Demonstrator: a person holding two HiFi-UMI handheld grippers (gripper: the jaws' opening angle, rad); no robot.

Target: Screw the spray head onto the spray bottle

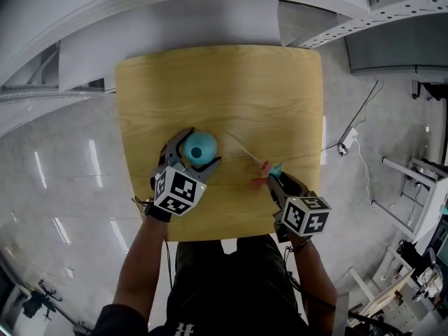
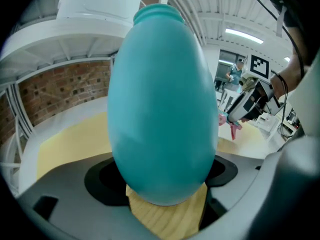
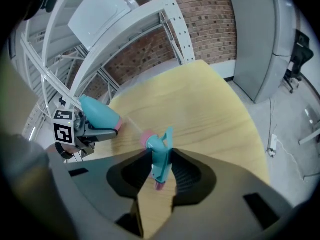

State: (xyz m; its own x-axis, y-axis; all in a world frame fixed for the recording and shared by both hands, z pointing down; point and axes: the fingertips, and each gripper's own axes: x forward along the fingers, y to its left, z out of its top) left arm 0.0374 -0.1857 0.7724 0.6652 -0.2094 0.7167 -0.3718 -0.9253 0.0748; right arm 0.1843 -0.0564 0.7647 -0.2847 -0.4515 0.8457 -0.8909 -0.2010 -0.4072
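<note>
The teal spray bottle (image 1: 201, 148) stands upright on the wooden table (image 1: 280, 82), open neck up, with my left gripper (image 1: 197, 162) shut round its belly. It fills the left gripper view (image 2: 160, 104). The spray head (image 3: 161, 151), teal with a pink collar and a pink trigger, sits between the pads of my right gripper (image 3: 161, 160), which is shut on it. Its thin clear dip tube (image 1: 243, 149) points toward the bottle. In the head view the right gripper (image 1: 277, 182) is to the right of the bottle, near the table's front edge, with the spray head (image 1: 269, 171) at its tip.
A white metal shelving frame (image 1: 175, 5) runs behind the table. A grey cabinet (image 3: 260, 39) stands to the right. A cable with a plug (image 1: 345, 144) lies on the floor at the table's right side. A person's arms reach in from below.
</note>
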